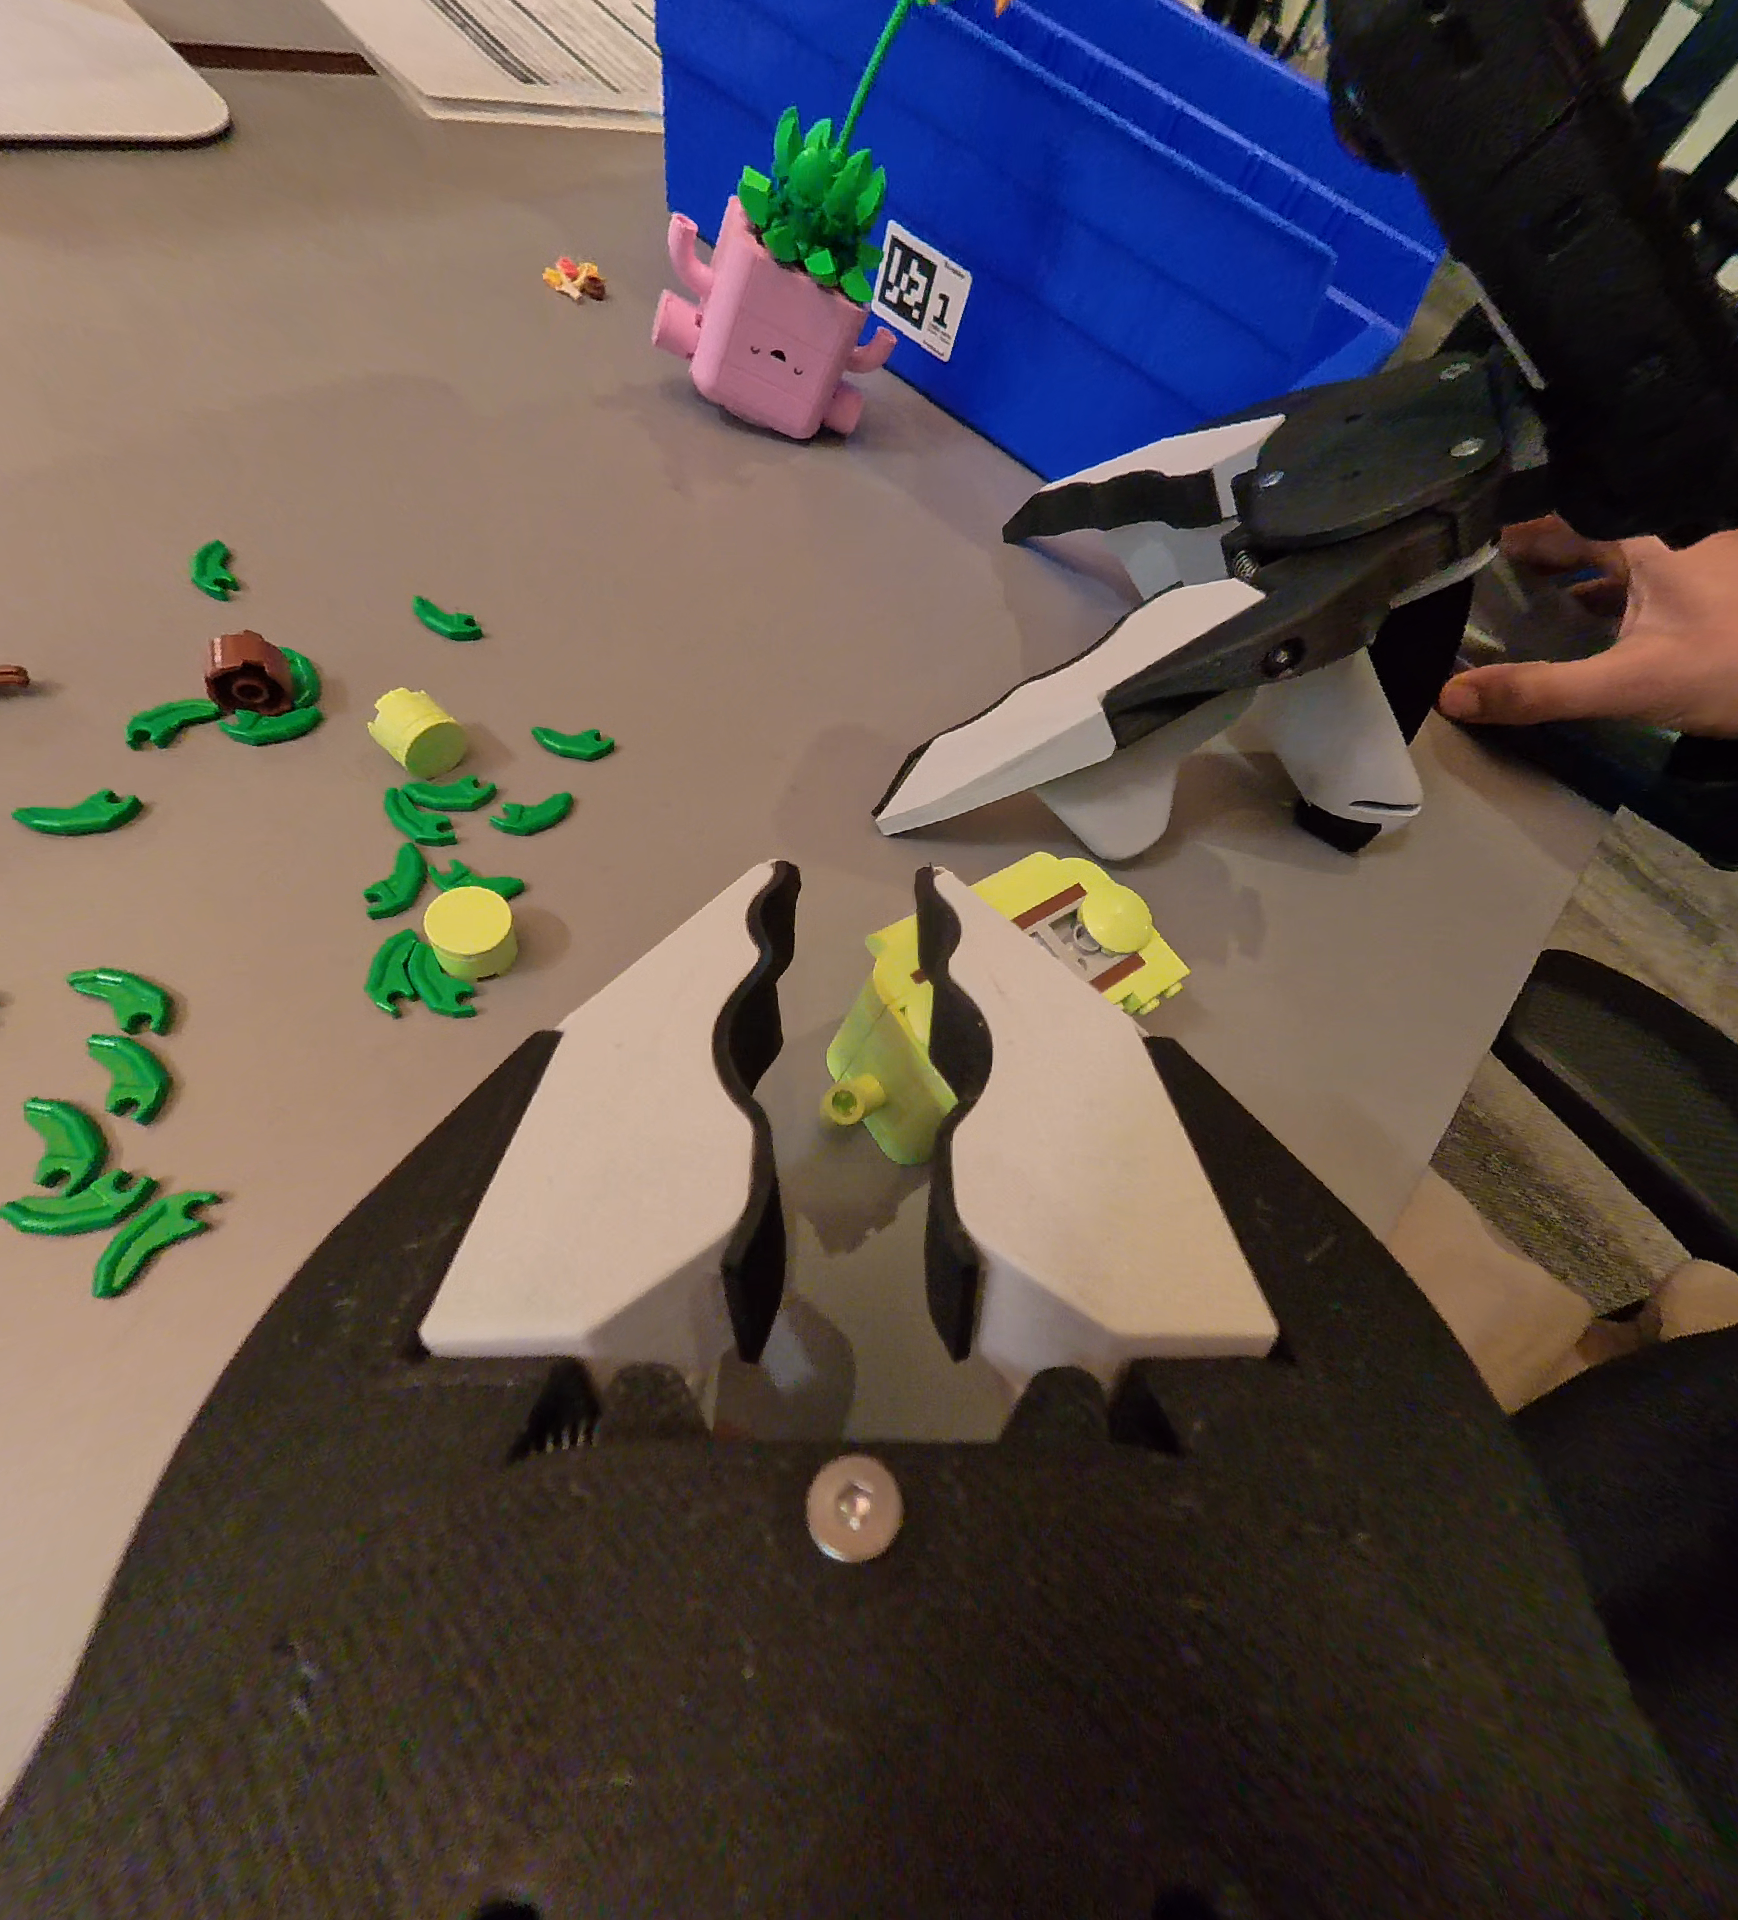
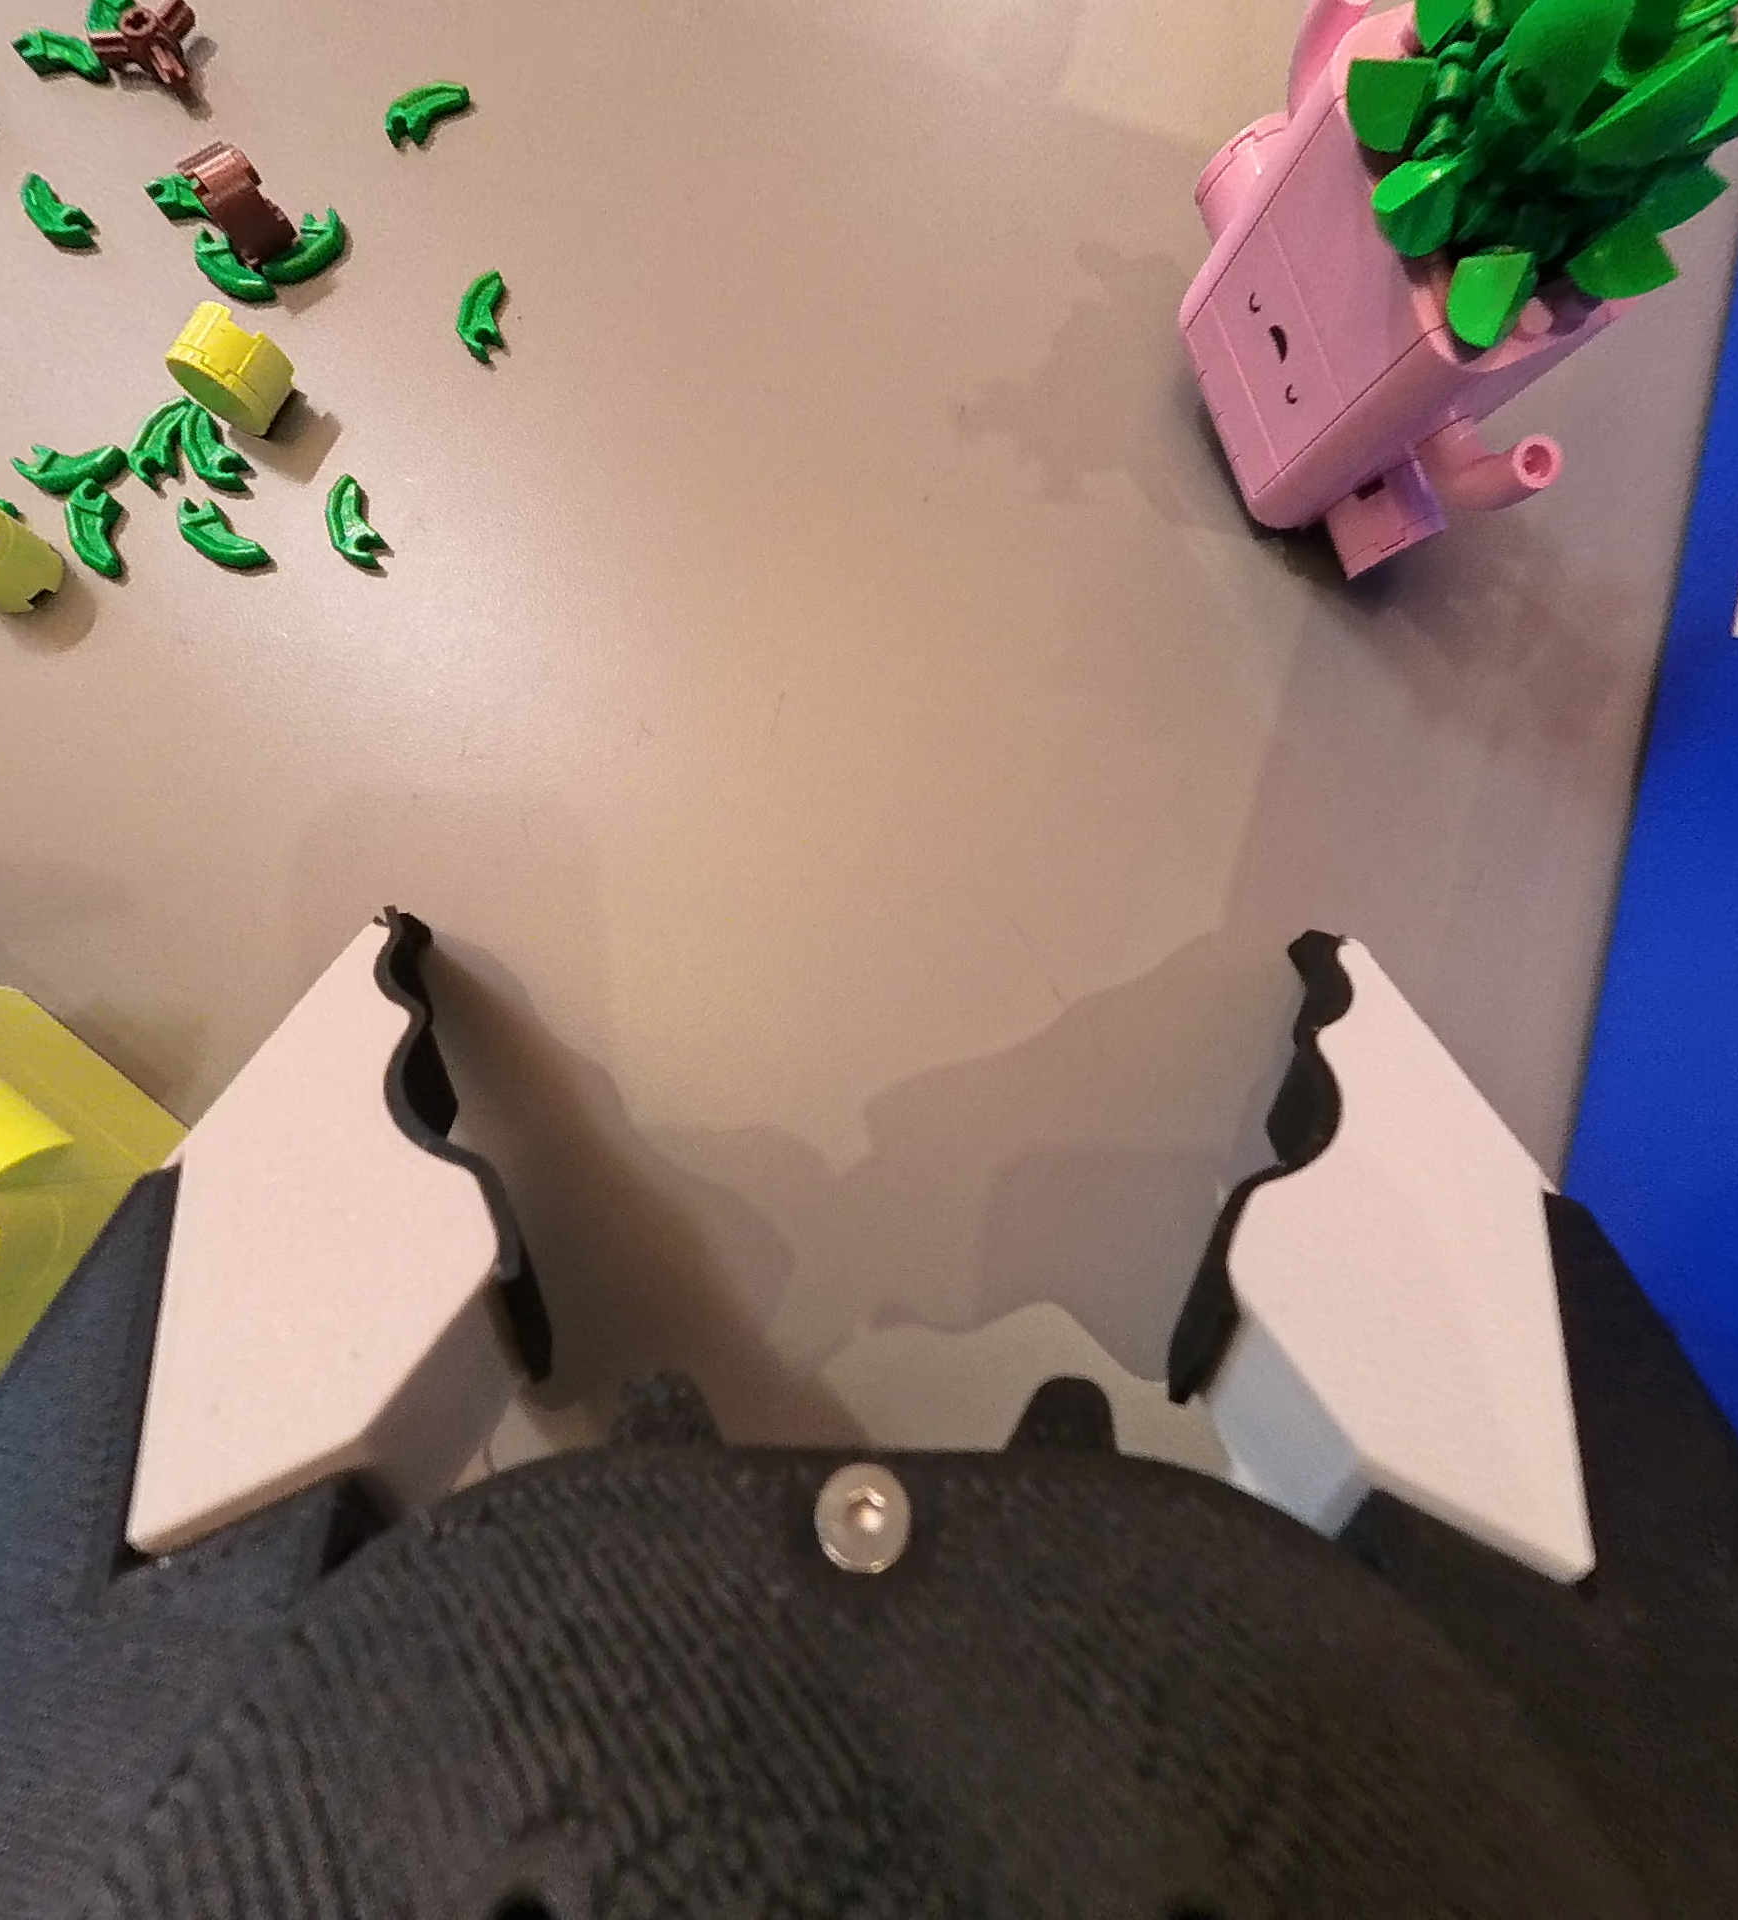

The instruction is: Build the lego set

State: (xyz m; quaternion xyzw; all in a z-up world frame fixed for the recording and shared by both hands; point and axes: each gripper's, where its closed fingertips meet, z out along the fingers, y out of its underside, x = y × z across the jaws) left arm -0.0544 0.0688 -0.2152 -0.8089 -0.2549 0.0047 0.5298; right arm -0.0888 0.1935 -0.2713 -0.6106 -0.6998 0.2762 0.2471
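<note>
Left wrist view: the left gripper, narrowly parted and grasping nothing, hangs over the lime-yellow lego pot lying near the grey table's edge.

That half-built pot seems the step in hand; the next move likely calls for closing on it or fetching one of the lime cylinders among the scattered green leaf pieces and brown stem parts to its left. The right gripper is spread wide and empty, resting on the bare table with a person's hand behind it. Farther back, the finished pink pot holds a green leafy plant beside a blue bin, whose contents are hidden.
</note>
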